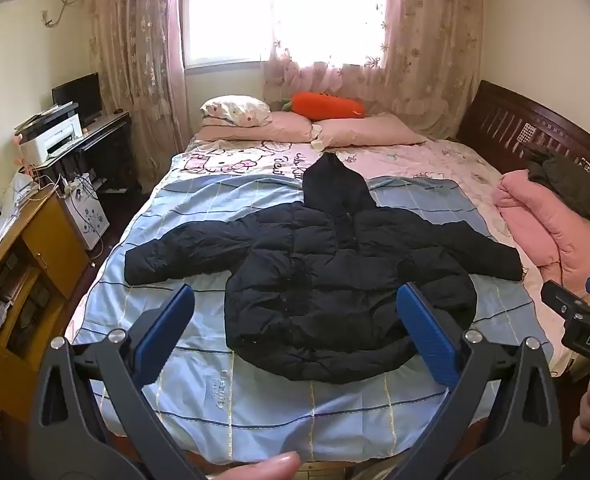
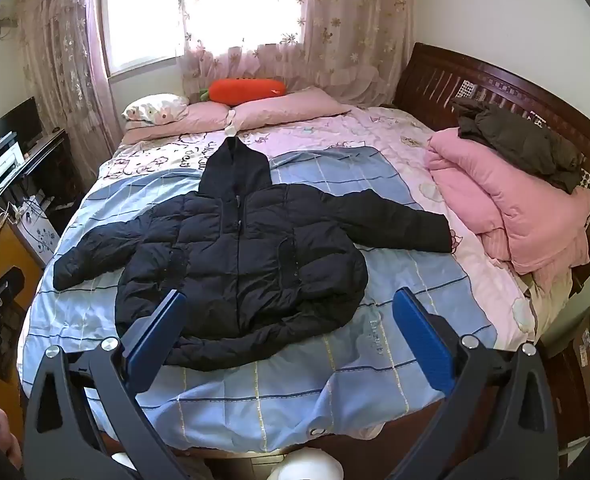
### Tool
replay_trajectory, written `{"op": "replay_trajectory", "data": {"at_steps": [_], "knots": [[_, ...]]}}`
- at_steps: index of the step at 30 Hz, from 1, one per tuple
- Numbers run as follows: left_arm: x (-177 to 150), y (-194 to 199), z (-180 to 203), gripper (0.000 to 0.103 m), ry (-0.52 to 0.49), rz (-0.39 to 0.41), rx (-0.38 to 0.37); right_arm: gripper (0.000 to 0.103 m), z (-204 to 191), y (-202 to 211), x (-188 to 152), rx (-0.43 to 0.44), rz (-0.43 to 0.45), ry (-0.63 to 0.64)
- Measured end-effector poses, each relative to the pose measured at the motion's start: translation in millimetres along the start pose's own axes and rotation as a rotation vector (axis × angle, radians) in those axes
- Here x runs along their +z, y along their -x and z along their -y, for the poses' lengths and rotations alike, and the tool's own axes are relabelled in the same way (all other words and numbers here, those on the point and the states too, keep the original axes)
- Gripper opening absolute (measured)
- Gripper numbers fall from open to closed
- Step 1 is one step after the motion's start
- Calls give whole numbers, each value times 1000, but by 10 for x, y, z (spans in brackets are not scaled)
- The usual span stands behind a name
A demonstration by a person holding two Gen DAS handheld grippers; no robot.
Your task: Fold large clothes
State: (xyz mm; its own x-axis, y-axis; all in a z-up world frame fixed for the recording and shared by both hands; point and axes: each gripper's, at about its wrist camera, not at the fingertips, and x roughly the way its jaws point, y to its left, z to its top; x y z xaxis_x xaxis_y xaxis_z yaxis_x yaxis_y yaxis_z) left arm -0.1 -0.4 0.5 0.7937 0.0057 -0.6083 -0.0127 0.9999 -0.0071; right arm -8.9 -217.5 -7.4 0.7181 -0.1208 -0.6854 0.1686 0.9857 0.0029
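We see a black puffy jacket (image 1: 335,280) lying flat and front-up in the middle of the bed (image 1: 255,412), sleeves stretched out to both sides and hood pointing toward the pillows (image 1: 291,126). Our left claw (image 1: 295,332) and right claw (image 2: 291,332) both hover above the bed's near edge, spread wide and holding nothing. A blue checked sheet (image 2: 415,280) lies under the jacket, a folded pink quilt (image 2: 507,208) sits by the dark wooden headboard (image 2: 495,88), and a bright curtained window (image 2: 199,4) stands behind.

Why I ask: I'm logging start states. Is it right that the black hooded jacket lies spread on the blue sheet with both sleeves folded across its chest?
Not quite. The black hooded jacket does lie on the blue sheet, but both sleeves are spread outward, not folded across; the right wrist view shows it.
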Motion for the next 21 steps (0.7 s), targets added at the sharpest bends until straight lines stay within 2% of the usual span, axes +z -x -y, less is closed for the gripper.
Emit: {"op": "replay_trajectory", "data": {"at_steps": [21], "knots": [[20,-20,51,101,-3,-4,23,102,86,-41,-20,12,-9,-17]]}}
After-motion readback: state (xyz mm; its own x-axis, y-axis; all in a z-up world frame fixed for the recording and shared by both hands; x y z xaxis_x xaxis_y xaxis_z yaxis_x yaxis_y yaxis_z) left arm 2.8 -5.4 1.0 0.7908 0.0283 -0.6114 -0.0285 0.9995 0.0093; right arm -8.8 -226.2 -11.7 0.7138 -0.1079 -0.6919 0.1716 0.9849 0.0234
